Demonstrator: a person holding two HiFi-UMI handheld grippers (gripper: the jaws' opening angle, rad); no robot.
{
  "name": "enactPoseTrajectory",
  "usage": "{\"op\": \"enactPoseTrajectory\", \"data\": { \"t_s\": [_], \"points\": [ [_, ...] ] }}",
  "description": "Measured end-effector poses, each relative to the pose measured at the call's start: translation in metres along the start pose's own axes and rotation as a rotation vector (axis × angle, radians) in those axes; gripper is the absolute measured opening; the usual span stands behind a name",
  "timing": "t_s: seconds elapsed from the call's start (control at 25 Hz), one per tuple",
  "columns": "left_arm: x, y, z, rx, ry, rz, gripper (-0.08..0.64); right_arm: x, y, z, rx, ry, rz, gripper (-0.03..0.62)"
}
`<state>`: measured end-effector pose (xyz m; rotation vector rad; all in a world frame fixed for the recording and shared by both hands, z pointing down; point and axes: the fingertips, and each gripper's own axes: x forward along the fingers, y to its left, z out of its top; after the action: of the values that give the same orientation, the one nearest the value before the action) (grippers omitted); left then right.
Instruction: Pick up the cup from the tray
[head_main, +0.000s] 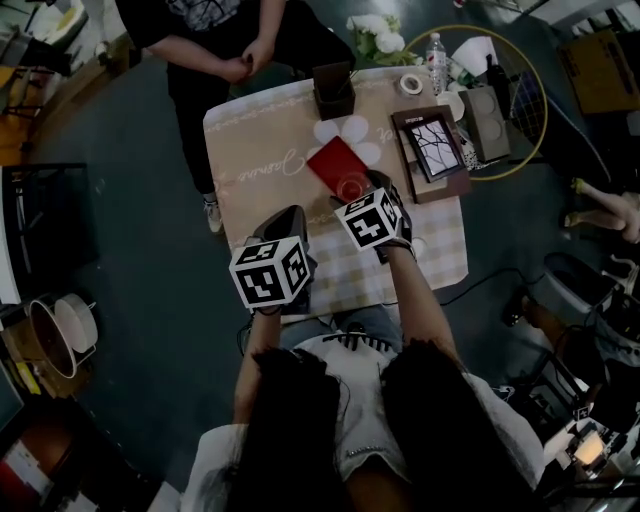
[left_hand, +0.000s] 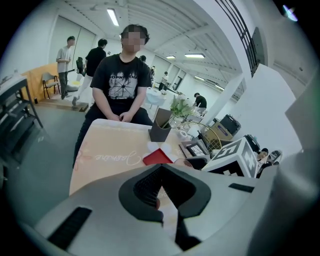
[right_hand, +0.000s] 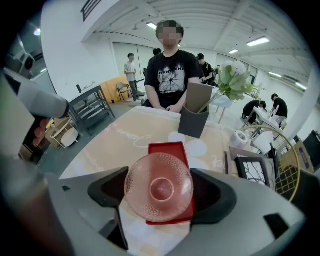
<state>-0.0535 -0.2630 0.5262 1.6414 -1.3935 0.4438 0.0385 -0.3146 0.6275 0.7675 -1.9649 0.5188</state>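
Beige-cloth table (head_main: 255, 150), a person (head_main: 215, 40) at its far edge beyond the red tray (head_main: 335, 160). Framed picture (head_main: 432, 148) right of the tray, dark box (head_main: 333, 90) just beyond it. Right gripper (right_hand: 159, 187) reaches forward, tilted down over the tray's near end, jaws clamped on both sides of the clear pink cup (right_hand: 158, 172). The cup stands upright, mouth up, axis vertical; whether it touches the tray is unclear. Left gripper (left_hand: 161, 187) is held back, left of the tray, jaws pressed together on nothing.
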Motion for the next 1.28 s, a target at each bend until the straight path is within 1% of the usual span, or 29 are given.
{"op": "enactPoseTrajectory", "data": {
  "t_s": [0.08,0.28,0.52,0.68,0.8,1.04,1.28],
  "points": [
    [-0.003,0.003,0.002,0.004,-0.003,0.006,0.006,-0.008,0.009,0.008,-0.031,-0.02,0.015,0.393],
    [-0.01,0.012,0.008,-0.003,-0.034,0.026,0.006,-0.012,0.047,0.021,-0.155,-0.028,0.082,0.393],
    [-0.022,0.027,0.01,-0.014,-0.06,0.054,0.006,0.004,0.093,0.021,-0.212,-0.001,0.167,0.393],
    [-0.029,0.041,0.004,-0.048,-0.067,0.071,0.006,0.018,0.111,0.016,-0.244,0.025,0.2,0.393],
    [-0.033,0.048,-0.001,-0.069,-0.064,0.073,0.006,0.025,0.117,0.013,-0.257,0.043,0.204,0.394],
    [-0.034,0.057,-0.009,-0.082,-0.049,0.071,0.006,0.029,0.118,0.013,-0.264,0.053,0.2,0.394],
    [-0.034,0.06,-0.011,-0.111,-0.062,0.057,0.006,0.029,0.119,0.008,-0.292,0.051,0.199,0.394]
  ]
}}
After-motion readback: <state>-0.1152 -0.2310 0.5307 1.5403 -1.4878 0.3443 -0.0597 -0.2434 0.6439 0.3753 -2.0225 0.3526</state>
